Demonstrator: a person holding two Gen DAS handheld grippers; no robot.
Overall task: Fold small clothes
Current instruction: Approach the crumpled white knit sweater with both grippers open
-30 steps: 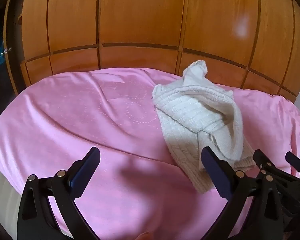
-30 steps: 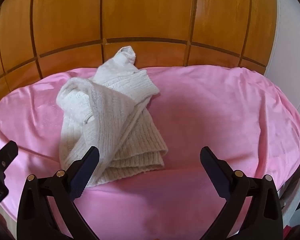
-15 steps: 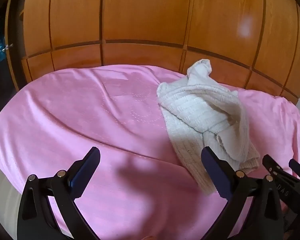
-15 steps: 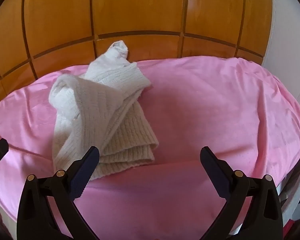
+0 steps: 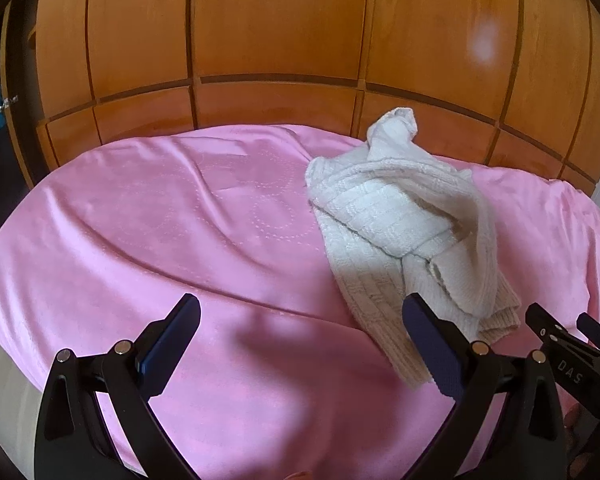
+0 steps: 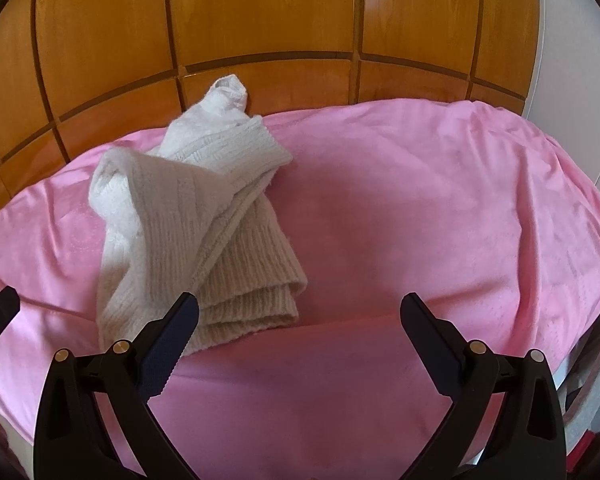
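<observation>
Cream ribbed knitwear, a small sweater (image 5: 400,232), lies crumpled on a bed covered with a pink sheet (image 5: 180,240), near the wooden panelled wall (image 5: 276,40). One twisted end stands up against the panels; the ribbed hem (image 6: 252,304) lies nearest, stacked in several layers. Judged soft, light and limp: it will sag and drape when lifted, and the thick knit should give good purchase without slipping. Best hold appears to be the hem corners, pinching a single layer, not the stack. The sheet is smooth, faintly stitched with dotted circles, and creased. Left tongs (image 5: 300,336) stand apart, empty, just short of the sweater's near edge. Right tongs (image 6: 300,332) also stand apart and empty, their left finger overlapping the hem in view; contact cannot be confirmed.
</observation>
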